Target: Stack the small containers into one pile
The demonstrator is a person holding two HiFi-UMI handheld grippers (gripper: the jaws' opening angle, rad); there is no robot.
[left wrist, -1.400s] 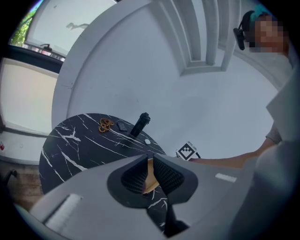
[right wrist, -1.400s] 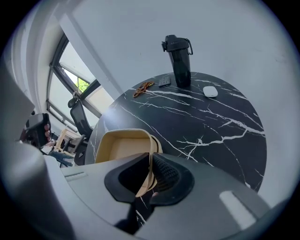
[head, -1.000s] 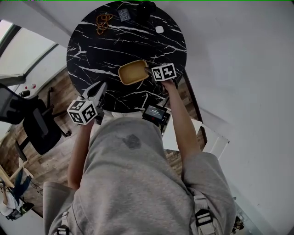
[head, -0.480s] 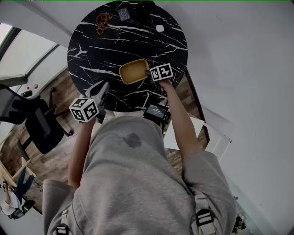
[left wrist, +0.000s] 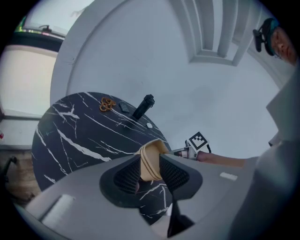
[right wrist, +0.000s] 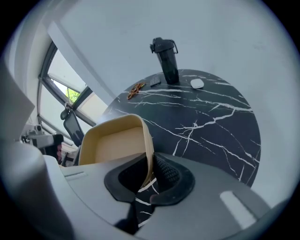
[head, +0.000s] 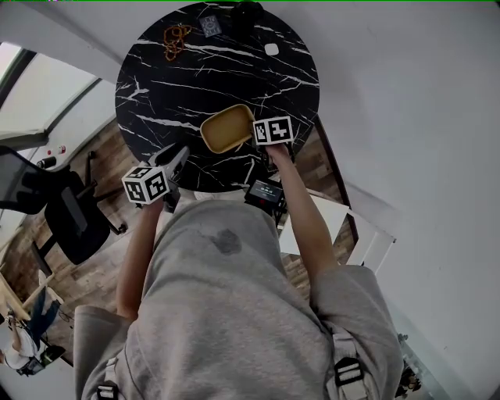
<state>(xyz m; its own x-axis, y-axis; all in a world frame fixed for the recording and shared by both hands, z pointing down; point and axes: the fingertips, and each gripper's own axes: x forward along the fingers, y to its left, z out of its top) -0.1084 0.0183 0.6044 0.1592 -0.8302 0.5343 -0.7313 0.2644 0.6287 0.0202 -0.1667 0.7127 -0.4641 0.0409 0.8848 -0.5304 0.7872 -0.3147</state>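
Pinching the wall of the tan, shallow, rectangular plastic container [head: 225, 129], the right gripper [head: 251, 130] has just been closing its jaws. In the right gripper view they are clenched on that thin wall, one pad inside the tray and one outside. The container sits over the near right part of the round black marble-patterned table [head: 180, 86].

Over on the left, the left gripper [head: 178, 153] has just been opening. Its jaws stand wide and released, with nothing pressed between them. Its own view lines the tan container up in the gap, but from above the gripper is clearly apart from it, near the table's front edge.

And how far along are we? The left gripper view shows several tan rims layered one inside another, so I'd call this one nested pile. I can't spot any loose container elsewhere on the table. My guess is the stacking is all but finished, with only settling and letting go left.

There's plenty I can't make out, though. I can't tell how many containers are in the pile, or whether its base rests flat or is tipped up. The person's body hides the nearest table edge. At the far rim there's a dark bottle [head: 248, 9], a brown tangled object [head: 176, 35] and a small white disc [head: 271, 49], all too small to identify further.
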